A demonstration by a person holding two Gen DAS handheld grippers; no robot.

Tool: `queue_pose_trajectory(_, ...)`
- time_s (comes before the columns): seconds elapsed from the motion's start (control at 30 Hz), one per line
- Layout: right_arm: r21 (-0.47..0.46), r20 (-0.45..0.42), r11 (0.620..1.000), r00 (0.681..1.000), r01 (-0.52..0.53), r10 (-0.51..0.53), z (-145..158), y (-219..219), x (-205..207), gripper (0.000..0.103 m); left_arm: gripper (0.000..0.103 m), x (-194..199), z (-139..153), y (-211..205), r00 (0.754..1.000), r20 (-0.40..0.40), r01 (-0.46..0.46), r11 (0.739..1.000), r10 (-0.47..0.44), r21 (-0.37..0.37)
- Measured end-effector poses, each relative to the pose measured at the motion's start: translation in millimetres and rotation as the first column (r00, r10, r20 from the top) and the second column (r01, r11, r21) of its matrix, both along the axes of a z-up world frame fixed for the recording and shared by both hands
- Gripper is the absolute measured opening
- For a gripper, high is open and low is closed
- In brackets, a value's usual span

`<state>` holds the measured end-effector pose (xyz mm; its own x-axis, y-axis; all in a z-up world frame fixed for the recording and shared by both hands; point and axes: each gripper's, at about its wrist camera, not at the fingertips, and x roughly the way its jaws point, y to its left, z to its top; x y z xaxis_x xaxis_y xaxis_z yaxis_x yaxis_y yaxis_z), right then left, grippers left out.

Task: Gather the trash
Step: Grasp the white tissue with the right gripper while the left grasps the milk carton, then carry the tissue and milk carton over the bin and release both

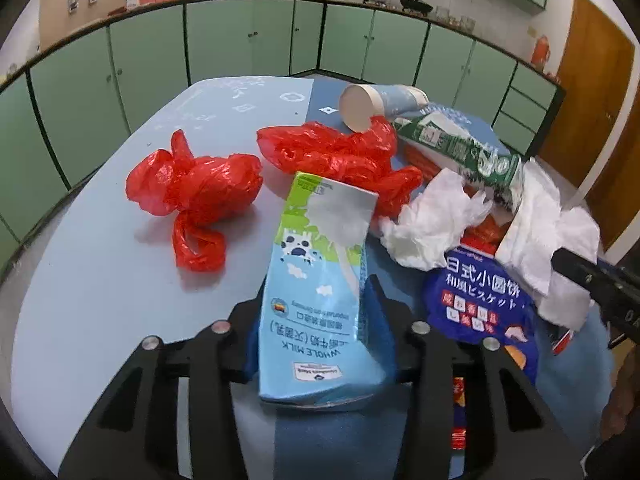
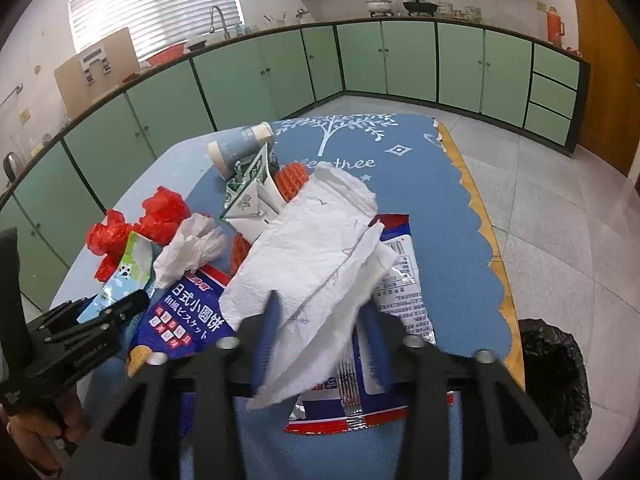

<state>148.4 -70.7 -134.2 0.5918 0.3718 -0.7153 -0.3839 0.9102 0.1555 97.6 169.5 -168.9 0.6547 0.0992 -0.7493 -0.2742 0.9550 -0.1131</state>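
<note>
milk carton of pale blue and green card lies flattened on the blue counter, its long axis running straight out between the left gripper jaws, which grasp its near end. right gripper jaws pinch a crumpled white paper towel – soft, limp stuff – with the black-lined bin on the floor nearest that hand.
</note>
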Motion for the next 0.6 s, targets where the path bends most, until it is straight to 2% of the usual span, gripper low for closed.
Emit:
queue_pose_trajectory(0.07,0.013,-0.007,1.0,1.0,-0.015,0.015,1.5,-0.8,0.6,0.006,0.037,-2.6,4.1,0.3,1.0,0.01,-0.005,1.0,0.005,-0.016)
queue_pose_trajectory(0.13,0.029,-0.005,0.999,1.0,-0.026,0.026,4.5,-1.8,-0.4,0.002,0.037,-5.0,8.3,-2.3,1.0,0.022,-0.003,1.0,0.003,-0.015)
queue_pose_trajectory(0.4,0.066,0.077,0.995,0.994,-0.076,0.071,35.6,-4.0,-12.7,0.001,0.036,-20.5,52.2,-12.5,0.993,0.119,0.017,1.0,-0.018,0.004)
queue_pose_trajectory(0.6,0.151,0.133,0.986,0.99,-0.068,0.048,71.6,-28.8,-19.9,0.001,0.036,-19.5,81.6,-32.9,0.981,0.179,0.073,0.997,-0.072,0.002)
